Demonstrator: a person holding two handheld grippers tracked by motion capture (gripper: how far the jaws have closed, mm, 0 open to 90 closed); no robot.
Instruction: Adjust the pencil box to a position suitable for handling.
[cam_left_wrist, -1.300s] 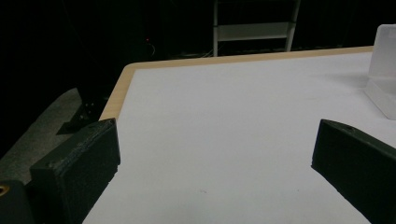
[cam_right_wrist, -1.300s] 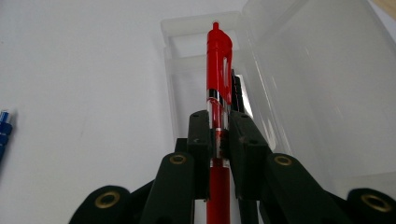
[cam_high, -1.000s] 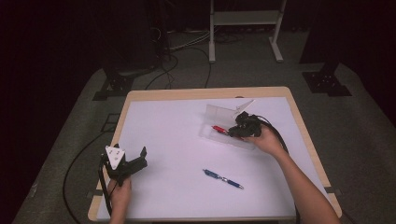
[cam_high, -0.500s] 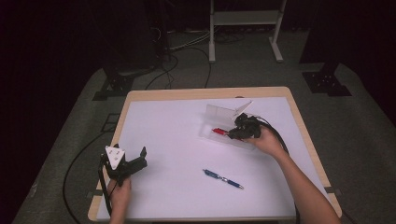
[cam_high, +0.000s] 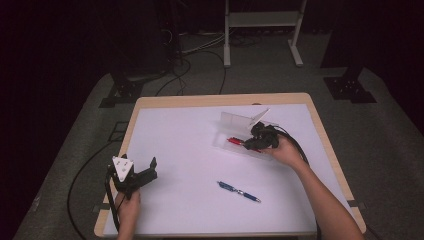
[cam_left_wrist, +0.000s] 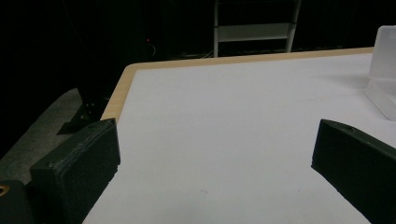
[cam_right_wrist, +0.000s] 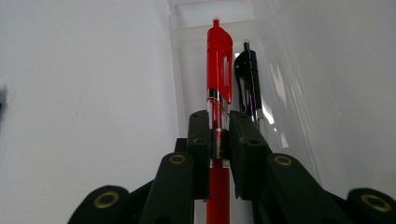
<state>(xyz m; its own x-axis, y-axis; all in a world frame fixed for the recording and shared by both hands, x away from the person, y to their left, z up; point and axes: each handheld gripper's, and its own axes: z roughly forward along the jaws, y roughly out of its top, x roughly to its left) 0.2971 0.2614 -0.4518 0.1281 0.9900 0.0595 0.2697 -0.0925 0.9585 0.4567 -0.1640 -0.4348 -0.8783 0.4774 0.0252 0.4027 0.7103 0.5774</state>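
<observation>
A clear plastic pen case (cam_high: 235, 142) (cam_right_wrist: 187, 70) lies open on the white table, its lid (cam_high: 235, 121) raised. My right gripper (cam_high: 254, 144) (cam_right_wrist: 218, 122) is shut on a red pen (cam_high: 234, 141) (cam_right_wrist: 219, 56), which lies lengthwise in the case. Beside it in the case lies a black pen (cam_right_wrist: 249, 77). A blue pen (cam_high: 238, 191) rests loose on the table, nearer the front edge. My left gripper (cam_high: 145, 171) (cam_left_wrist: 215, 149) stands open at the table's left front, nothing between its jaws.
The white mat (cam_high: 190, 150) has a wooden border (cam_high: 220, 100). Cables (cam_high: 85, 170) trail over the grey floor at the left. A white stand (cam_high: 260, 20) is behind the table. The case's corner (cam_left_wrist: 383, 70) shows at the right of the left gripper view.
</observation>
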